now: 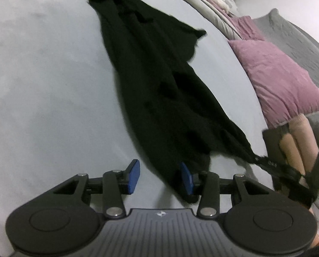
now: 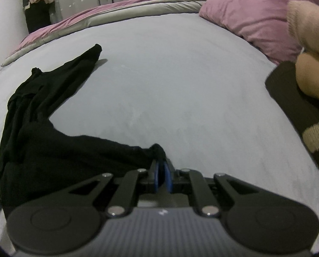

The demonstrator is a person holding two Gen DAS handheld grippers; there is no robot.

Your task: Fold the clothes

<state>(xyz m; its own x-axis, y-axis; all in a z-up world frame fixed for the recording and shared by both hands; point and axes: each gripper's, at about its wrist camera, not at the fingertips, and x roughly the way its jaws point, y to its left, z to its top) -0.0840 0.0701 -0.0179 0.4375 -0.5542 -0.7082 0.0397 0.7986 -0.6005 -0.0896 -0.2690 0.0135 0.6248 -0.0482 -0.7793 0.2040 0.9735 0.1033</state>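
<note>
Black garment (image 1: 151, 81) lies stretched long on the grey bed (image 1: 41, 85), one end far off, the near end reaching both grippers. It is neither flat nor neatly squared: ridges and dark hollows run along its length, and a flap juts out on the side toward the pink pillow (image 1: 277, 77).

Right gripper (image 2: 162, 172): blue pads drawn almost together, with a bunched corner of the garment pinched between them. The cloth runs taut from that pinch back to the main mass, so the corner appears to be held to pull the fabric out or carry it over. In the left view the same corner trails thin toward the right gripper at the bed's edge.

Left gripper (image 1: 159, 177): jaws stand wide apart, nothing between them. The inner finger (image 1: 186, 178) sits at the garment's near edge, possibly under a lip of cloth; contact cannot be confirmed. Judged as placed to take the neighbouring corner.

Judgement: the garment is laid lengthwise for handling by its near end; no finished fold shows. A soft, limp cloth; a one-sided pull risks skewing it
</note>
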